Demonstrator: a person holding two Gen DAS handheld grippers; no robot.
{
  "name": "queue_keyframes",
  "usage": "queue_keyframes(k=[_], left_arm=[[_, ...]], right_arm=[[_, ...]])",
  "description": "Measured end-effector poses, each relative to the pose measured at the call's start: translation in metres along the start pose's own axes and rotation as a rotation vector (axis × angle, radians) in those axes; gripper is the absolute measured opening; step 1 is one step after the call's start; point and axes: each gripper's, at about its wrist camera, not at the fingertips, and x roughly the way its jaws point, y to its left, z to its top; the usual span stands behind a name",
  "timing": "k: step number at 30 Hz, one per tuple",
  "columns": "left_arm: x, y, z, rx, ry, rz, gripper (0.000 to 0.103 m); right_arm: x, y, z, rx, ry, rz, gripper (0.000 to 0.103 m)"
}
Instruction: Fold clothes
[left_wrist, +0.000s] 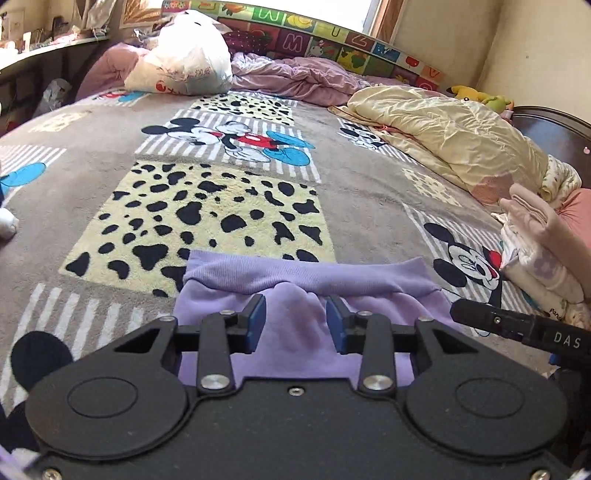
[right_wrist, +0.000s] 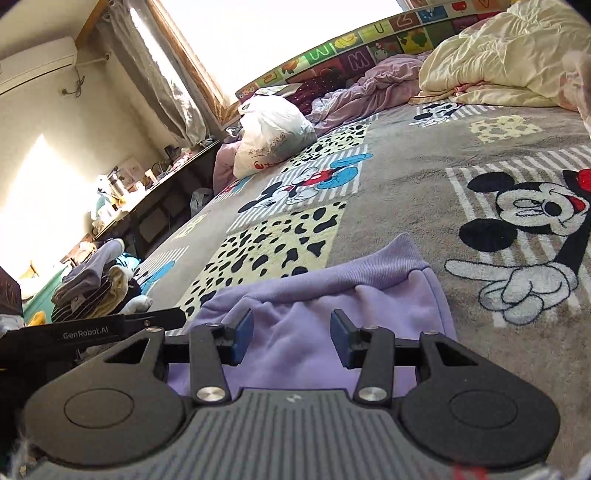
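The left gripper (left_wrist: 295, 317) was open, its two blue pads apart, with nothing held between them. It hung just over the purple garment (left_wrist: 295, 295), near the middle of it. The right gripper (right_wrist: 291, 338) was open too, its pads wide apart and empty, and it hung over the same purple garment (right_wrist: 314, 332), on the side nearer the folded pile.

The purple garment lay on the bed blanket (left_wrist: 351, 177), close to the bed's near edge. Its ribbed band (left_wrist: 314, 275) was on the far side of the garment, away from the grippers, and it looked a bit bunched up. The cloth below the band had soft wrinkles.

Past the garment, the blanket showed a yellow patch with black spots (left_wrist: 199, 218) and cartoon mice. To the right of the garment sat a pile of folded clothes (left_wrist: 543, 251), well apart from it. Farther back from the garment lay a cream quilt (left_wrist: 454, 136), a pinkish-purple sheet (left_wrist: 295, 77) all crumpled, and a white plastic bag (left_wrist: 192, 55). To the left of the garment, off the bed, was a heap of loose clothes (right_wrist: 96, 284)
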Motion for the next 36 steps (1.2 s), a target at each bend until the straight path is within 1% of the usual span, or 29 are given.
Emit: queue_keyframes(k=[1, 2, 3, 4, 5, 6, 8, 9, 10, 12, 13, 14, 15, 16, 17, 18, 19, 20, 22, 23, 24, 25, 26, 29, 30, 32, 34, 36], left_arm=[[0.016, 0.004, 0.002, 0.013, 0.025, 0.016, 0.035], [0.034, 0.004, 0.000, 0.109, 0.047, 0.124, 0.035], [0.051, 0.002, -0.005, 0.251, 0.066, 0.271, 0.038], [0.059, 0.007, -0.009, 0.303, 0.069, 0.314, 0.047], [0.060, 0.017, -0.011, 0.291, 0.061, 0.282, 0.047], [0.056, 0.023, -0.010, 0.276, 0.056, 0.252, 0.047], [0.044, 0.028, -0.007, 0.299, 0.041, 0.210, 0.046], [0.039, 0.028, -0.006, 0.307, 0.021, 0.203, 0.044], [0.035, 0.027, -0.004, 0.306, -0.009, 0.193, 0.038], [0.029, 0.024, 0.003, 0.294, -0.073, 0.168, 0.038], [0.030, 0.023, 0.007, 0.284, -0.093, 0.159, 0.038], [0.040, 0.025, 0.008, 0.292, -0.070, 0.182, 0.038], [0.058, 0.026, 0.008, 0.310, -0.020, 0.226, 0.040], [0.075, 0.028, 0.008, 0.329, 0.031, 0.270, 0.042], [0.083, 0.033, 0.007, 0.318, 0.047, 0.287, 0.052], [0.085, 0.039, 0.007, 0.285, 0.038, 0.286, 0.059], [0.083, 0.045, 0.010, 0.243, 0.046, 0.270, 0.059], [0.079, 0.048, 0.015, 0.222, 0.052, 0.255, 0.059], [0.064, 0.049, 0.018, 0.218, 0.035, 0.244, 0.045], [0.052, 0.049, 0.016, 0.213, 0.015, 0.245, 0.046], [0.040, 0.050, 0.014, 0.208, -0.005, 0.246, 0.045], [0.028, 0.050, 0.012, 0.203, -0.026, 0.247, 0.044], [0.016, 0.051, 0.010, 0.198, -0.046, 0.249, 0.044], [-0.026, 0.057, -0.001, 0.168, -0.098, 0.258, 0.042], [-0.044, 0.058, -0.009, 0.149, -0.110, 0.253, 0.041], [-0.076, 0.058, -0.026, 0.123, -0.128, 0.242, 0.041], [-0.100, 0.048, -0.049, 0.124, -0.137, 0.221, 0.041], [-0.106, 0.035, -0.074, 0.144, -0.120, 0.198, 0.041]], right_arm=[[0.008, -0.005, 0.003, -0.008, 0.008, -0.017, 0.049], [0.017, -0.009, 0.007, -0.017, 0.017, -0.034, 0.048], [0.025, -0.014, 0.010, -0.025, 0.025, -0.051, 0.045], [0.033, -0.018, 0.014, -0.033, 0.033, -0.068, 0.045], [0.042, -0.023, 0.017, -0.042, 0.041, -0.085, 0.040], [0.050, -0.027, 0.021, -0.050, 0.050, -0.102, 0.040], [0.067, -0.036, 0.028, -0.067, 0.066, -0.136, 0.035], [0.075, -0.041, 0.031, -0.075, 0.075, -0.153, 0.035], [0.082, -0.044, 0.035, -0.083, 0.081, -0.169, 0.035], [0.077, -0.038, 0.039, -0.084, 0.057, -0.156, 0.038], [0.073, -0.034, 0.044, -0.082, 0.018, -0.128, 0.039], [0.071, -0.030, 0.049, -0.082, -0.013, -0.095, 0.040], [0.073, -0.026, 0.055, -0.085, -0.030, -0.071, 0.040], [0.079, -0.023, 0.063, -0.096, -0.036, -0.065, 0.043], [0.088, -0.025, 0.073, -0.110, -0.033, -0.074, 0.047], [0.104, -0.026, 0.074, -0.134, 0.005, -0.113, 0.049], [0.122, -0.032, 0.071, -0.151, 0.075, -0.157, 0.050], [0.138, -0.038, 0.069, -0.167, 0.139, -0.196, 0.060], [0.135, -0.042, 0.073, -0.158, 0.143, -0.187, 0.060], [0.133, -0.043, 0.076, -0.154, 0.144, -0.183, 0.059], [0.126, -0.042, 0.080, -0.150, 0.131, -0.192, 0.058], [0.116, -0.043, 0.082, -0.123, 0.101, -0.186, 0.052], [0.104, -0.043, 0.084, -0.095, 0.069, -0.169, 0.052], [0.068, -0.041, 0.082, -0.048, 0.017, -0.135, 0.052], [0.051, -0.040, 0.075, -0.047, 0.006, -0.113, 0.052], [0.024, -0.034, 0.059, -0.069, -0.006, -0.105, 0.053], [-0.009, -0.027, 0.033, -0.047, -0.024, -0.080, 0.053], [-0.036, -0.015, 0.002, -0.040, -0.042, -0.058, 0.053]])
